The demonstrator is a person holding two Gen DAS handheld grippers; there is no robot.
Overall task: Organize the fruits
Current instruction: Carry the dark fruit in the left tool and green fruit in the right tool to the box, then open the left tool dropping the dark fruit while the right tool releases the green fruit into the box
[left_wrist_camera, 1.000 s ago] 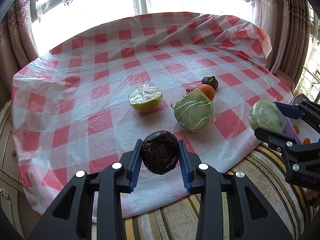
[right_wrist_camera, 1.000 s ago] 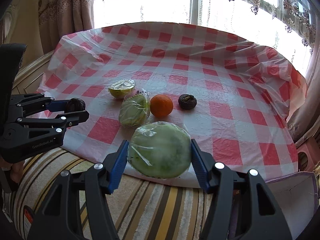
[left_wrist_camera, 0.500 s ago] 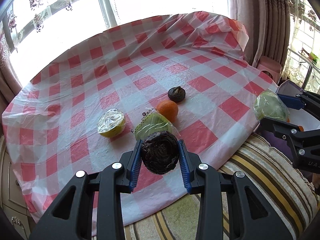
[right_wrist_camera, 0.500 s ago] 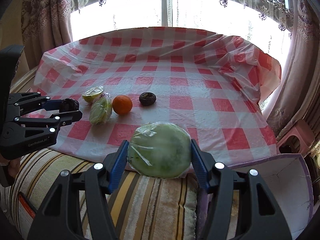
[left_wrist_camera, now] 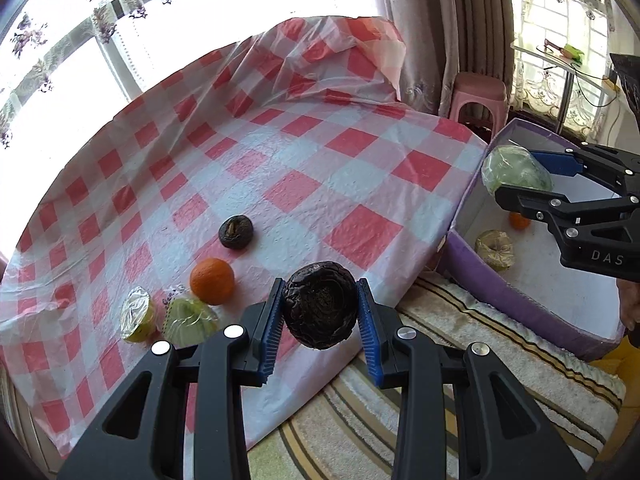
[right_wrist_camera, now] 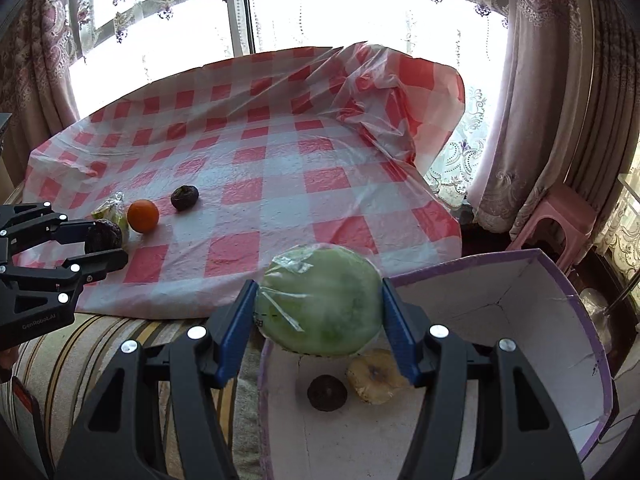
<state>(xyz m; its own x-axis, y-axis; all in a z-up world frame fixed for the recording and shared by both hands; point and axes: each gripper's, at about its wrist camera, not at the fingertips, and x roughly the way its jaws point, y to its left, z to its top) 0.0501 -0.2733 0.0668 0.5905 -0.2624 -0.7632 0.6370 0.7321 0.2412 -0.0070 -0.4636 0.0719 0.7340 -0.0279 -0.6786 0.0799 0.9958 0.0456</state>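
My right gripper [right_wrist_camera: 320, 308] has its blue pads pressed on a wrapped green fruit [right_wrist_camera: 320, 304] and hangs over the near rim of the purple box [right_wrist_camera: 560, 280]; the box floor lies straight below and ahead of the claw, so I judge a short drop is all that remains. My left gripper [left_wrist_camera: 320, 306] is clamped on a dark wrinkled fruit [left_wrist_camera: 320, 304], with the box well off to its right, beyond the striped cushion [left_wrist_camera: 460, 328]; the right hand is clearly nearer. Inside the box: a small dark fruit [right_wrist_camera: 327, 392], a pale wrapped fruit [right_wrist_camera: 374, 376], and in the left view an orange one [left_wrist_camera: 519, 220]. On the checked cloth [left_wrist_camera: 360, 184] ahead-left of my left claw: orange [left_wrist_camera: 212, 280], another dark fruit [left_wrist_camera: 236, 232], two wrapped pieces [left_wrist_camera: 188, 320].
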